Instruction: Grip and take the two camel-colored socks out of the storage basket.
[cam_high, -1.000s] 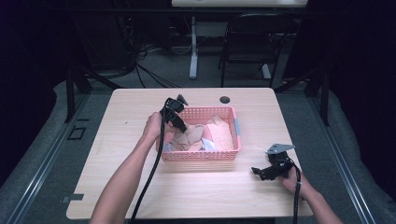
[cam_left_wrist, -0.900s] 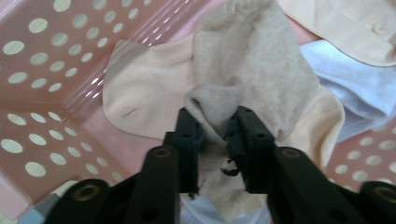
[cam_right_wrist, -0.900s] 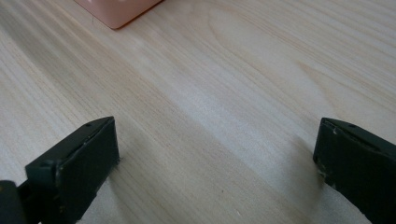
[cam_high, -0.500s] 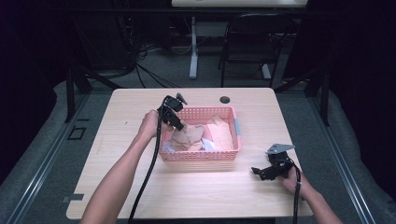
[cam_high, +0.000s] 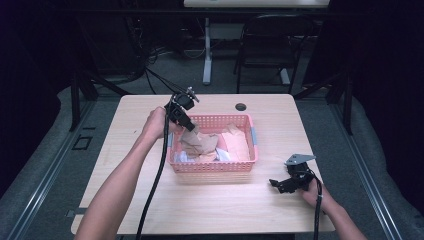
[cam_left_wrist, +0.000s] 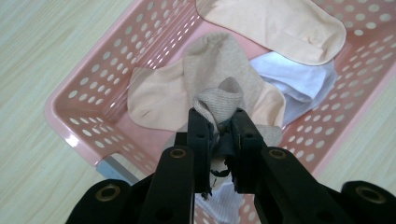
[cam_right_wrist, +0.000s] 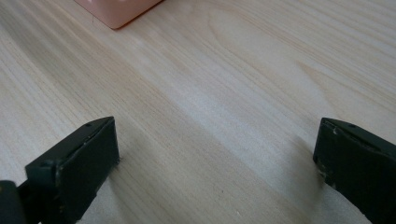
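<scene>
We see the left gripper (cam_left_wrist: 218, 122) clamped on a tan sock (cam_left_wrist: 219, 100), lifted over the pink basket's (cam_high: 212, 167) left end. The right gripper (cam_right_wrist: 217, 163), jaws wide apart, rests on the table (cam_high: 150, 200) right of the basket.

A dim lab or studio: one lit desk (cam_high: 150, 200) stands among black drapes (cam_high: 380, 60), floor cables (cam_high: 150, 75), an empty chair (cam_high: 265, 45) and grey carpet (cam_high: 45, 165).

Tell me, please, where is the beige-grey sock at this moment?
The beige-grey sock is pinched between the jaws of the left gripper, over the left part of the pink basket; in the left gripper view a peach sock lies just beneath it.
</scene>
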